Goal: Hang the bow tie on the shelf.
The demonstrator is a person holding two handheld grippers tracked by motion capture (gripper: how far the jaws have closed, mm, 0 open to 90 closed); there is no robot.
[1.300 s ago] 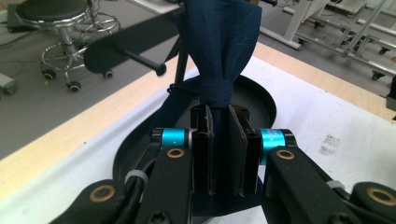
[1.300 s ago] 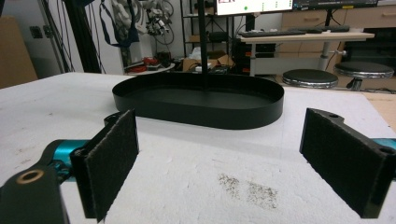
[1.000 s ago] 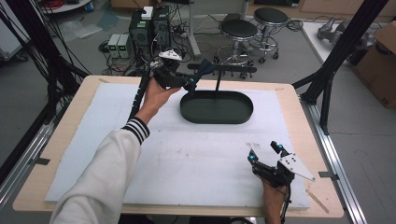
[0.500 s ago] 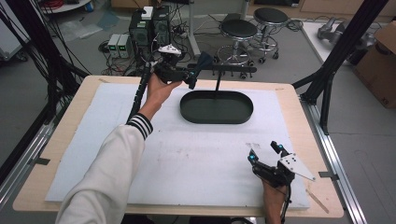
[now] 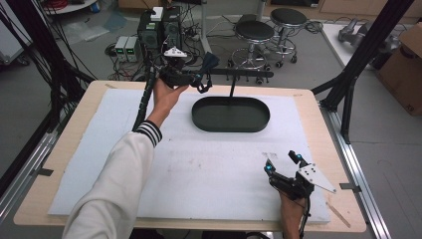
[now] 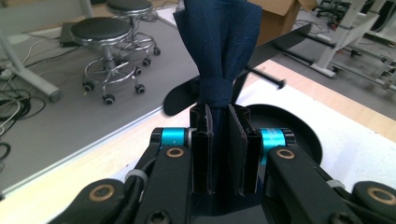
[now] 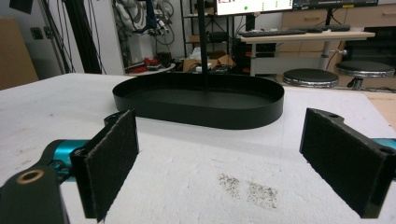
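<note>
A dark navy cloth (image 5: 209,61) is pinched in my left gripper (image 5: 201,81), held up over the table's far edge, left of the black oval tray (image 5: 200,118). A thin post (image 5: 232,89) rises from the tray and carries a horizontal black bar (image 5: 245,73); the cloth hangs at the bar's left end. In the left gripper view the cloth (image 6: 220,42) bunches upward out of my left gripper (image 6: 219,122), with the bar (image 6: 280,39) just behind it. My right gripper (image 5: 281,161) rests open at the front right, nothing between its pads (image 7: 110,161), facing the tray (image 7: 201,110).
A white mat (image 5: 99,149) covers most of the wooden table (image 5: 37,194). Stools (image 5: 255,33), computer boxes and cables stand on the floor beyond the far edge. Black frame struts (image 5: 348,84) rise at the table's right rear corner.
My left gripper has lifted the cloth slightly and carried it to the right, closer to the bar's left end. The right gripper has stayed still.
</note>
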